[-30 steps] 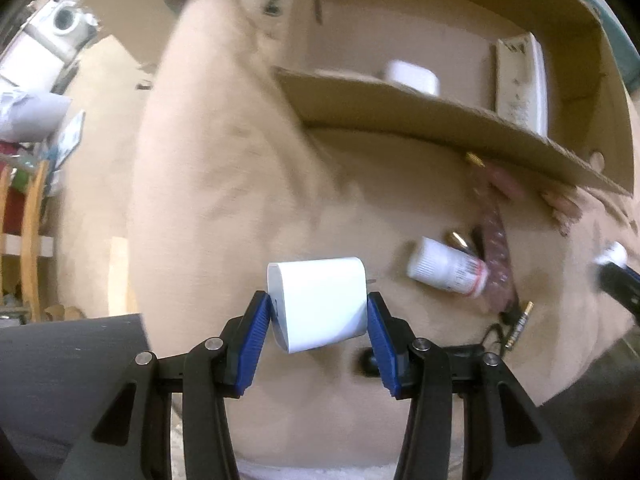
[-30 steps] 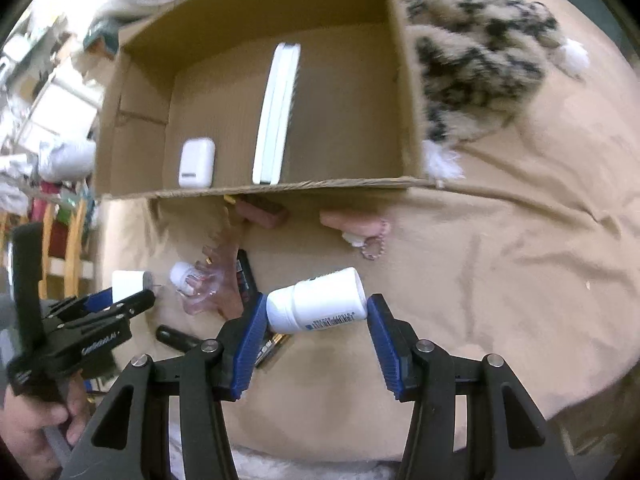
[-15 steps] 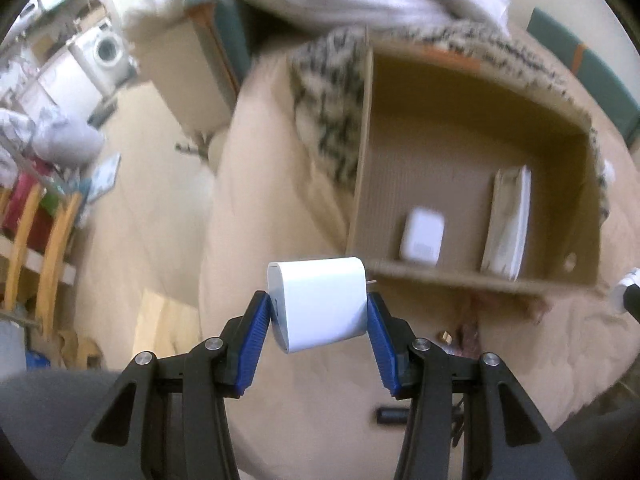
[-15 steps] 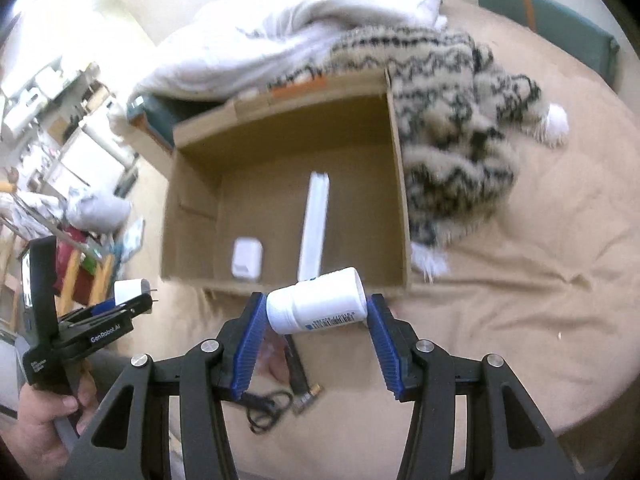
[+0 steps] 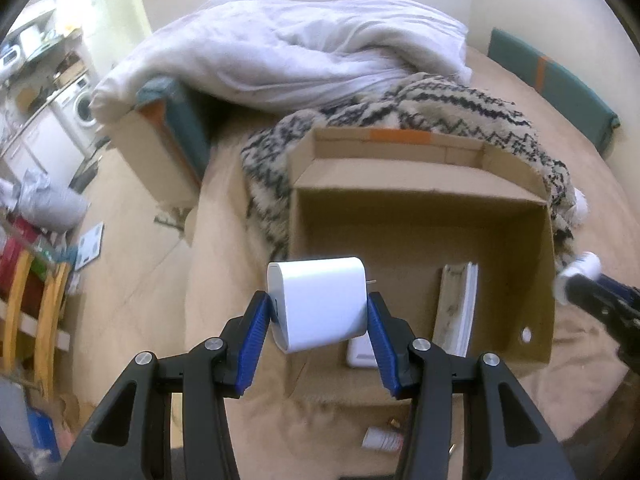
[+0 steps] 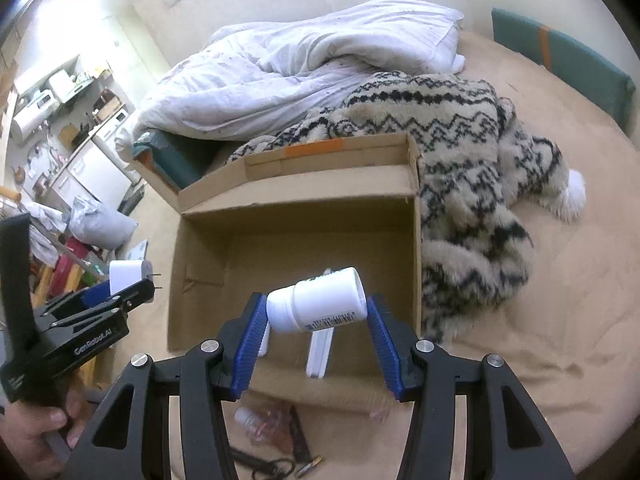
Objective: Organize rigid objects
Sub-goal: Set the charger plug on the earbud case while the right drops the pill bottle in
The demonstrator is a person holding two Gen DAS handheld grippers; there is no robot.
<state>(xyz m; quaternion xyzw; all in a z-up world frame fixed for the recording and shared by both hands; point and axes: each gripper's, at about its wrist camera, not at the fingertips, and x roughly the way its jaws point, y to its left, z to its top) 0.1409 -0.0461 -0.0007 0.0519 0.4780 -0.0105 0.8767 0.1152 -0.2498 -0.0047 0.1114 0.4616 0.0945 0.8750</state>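
My left gripper [image 5: 320, 320] is shut on a white plug adapter [image 5: 320, 304], held above the near left corner of an open cardboard box [image 5: 420, 208]. The right gripper [image 6: 316, 316] is shut on a white pill bottle [image 6: 316, 300], lying sideways between the blue pads, over the box's [image 6: 296, 200] near side. Inside the box lie a flat white slab [image 5: 458, 308] and a small white case [image 5: 360, 356]. In the right wrist view the left gripper [image 6: 120, 296] with the adapter [image 6: 128, 276] shows at the left, held by a hand [image 6: 32, 440].
Small items lie on the tan bed cover in front of the box: a little bottle [image 6: 248, 416], a dark cable [image 6: 260, 460], a white cap [image 5: 380, 438]. A patterned fleece blanket [image 6: 460, 152] and a white duvet [image 6: 304, 64] lie behind the box. Left of the bed is cluttered floor.
Both grippers have risen and tipped up with their loads. The views went from the small items before the box to the whole box from above, with blanket and duvet behind.
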